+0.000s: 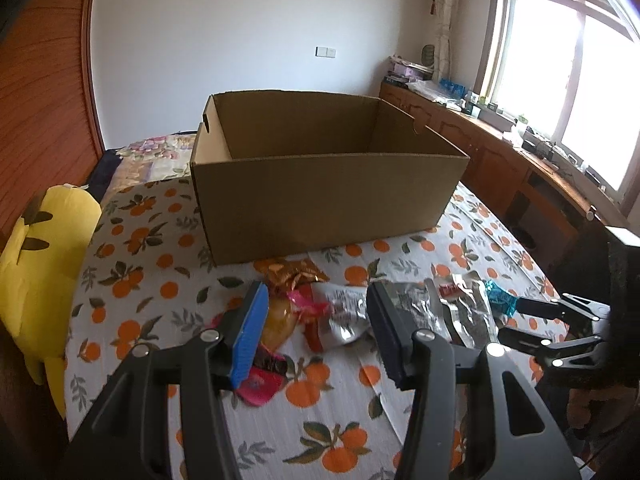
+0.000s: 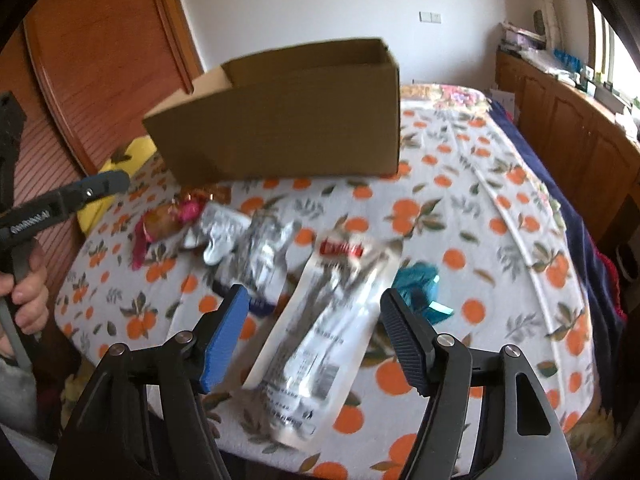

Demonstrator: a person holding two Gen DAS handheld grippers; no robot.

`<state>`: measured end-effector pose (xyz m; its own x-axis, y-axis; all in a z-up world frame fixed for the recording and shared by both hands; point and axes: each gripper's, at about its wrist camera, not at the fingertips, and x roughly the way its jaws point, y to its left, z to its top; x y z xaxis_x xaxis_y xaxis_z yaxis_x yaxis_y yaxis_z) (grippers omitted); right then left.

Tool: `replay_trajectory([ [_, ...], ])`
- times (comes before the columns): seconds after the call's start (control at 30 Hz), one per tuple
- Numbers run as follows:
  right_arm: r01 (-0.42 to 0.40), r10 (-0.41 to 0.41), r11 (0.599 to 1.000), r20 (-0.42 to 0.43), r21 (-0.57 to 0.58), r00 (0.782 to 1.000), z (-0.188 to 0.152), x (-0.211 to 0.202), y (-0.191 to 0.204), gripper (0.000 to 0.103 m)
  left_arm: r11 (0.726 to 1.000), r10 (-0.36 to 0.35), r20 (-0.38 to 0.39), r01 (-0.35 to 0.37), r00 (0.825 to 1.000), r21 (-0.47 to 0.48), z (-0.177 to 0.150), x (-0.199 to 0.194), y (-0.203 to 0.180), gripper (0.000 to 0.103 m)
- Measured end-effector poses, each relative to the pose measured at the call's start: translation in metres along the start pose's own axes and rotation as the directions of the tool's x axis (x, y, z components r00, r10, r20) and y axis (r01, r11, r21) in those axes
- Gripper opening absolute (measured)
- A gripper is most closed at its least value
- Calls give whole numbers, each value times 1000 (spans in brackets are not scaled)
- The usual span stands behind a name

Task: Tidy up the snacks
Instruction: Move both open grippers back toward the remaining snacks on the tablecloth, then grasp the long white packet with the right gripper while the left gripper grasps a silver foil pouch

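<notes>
Snack pouch (image 2: 320,336) lies between open right gripper (image 2: 316,336) fingers.

Orange-print bedspread (image 1: 168,312) covering the bed, white with oranges and green leaves. Yellow plush toy (image 1: 44,264) with dark stripes lying off the left edge of the bed. Reddish wooden wardrobe door (image 1: 44,92) behind the toy, on the far left. Floral quilt (image 1: 160,152) at the far end of the bed. White wall (image 1: 240,28) beyond, with light switch plate (image 1: 325,52). Long wooden cabinet (image 1: 492,152) along the right side, cluttered with small items on top. Bright window (image 1: 576,92) above the cabinet; pale curtain (image 1: 446,16) in the corner.
</notes>
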<state>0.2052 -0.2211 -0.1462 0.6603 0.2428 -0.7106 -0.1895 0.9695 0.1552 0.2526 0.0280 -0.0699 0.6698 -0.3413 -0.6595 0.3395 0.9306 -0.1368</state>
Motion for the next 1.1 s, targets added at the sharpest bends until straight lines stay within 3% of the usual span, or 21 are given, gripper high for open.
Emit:
replay_trajectory([
  [0.4, 19, -15, 999, -88, 38, 996, -23, 25, -5, 71, 1000, -22, -19, 22, 1000, 2, -19, -3, -13, 51],
  [0.63, 14, -6, 997, -96, 77, 995, -23, 29, -7, 72, 999, -33, -38, 34, 999, 11, -26, 3, -20, 51],
  [1.1, 156, -161, 985, -83, -69, 983, -18, 52, 16, 80, 998, -54, -69, 55, 996, 15, -38, 14, -34, 51],
])
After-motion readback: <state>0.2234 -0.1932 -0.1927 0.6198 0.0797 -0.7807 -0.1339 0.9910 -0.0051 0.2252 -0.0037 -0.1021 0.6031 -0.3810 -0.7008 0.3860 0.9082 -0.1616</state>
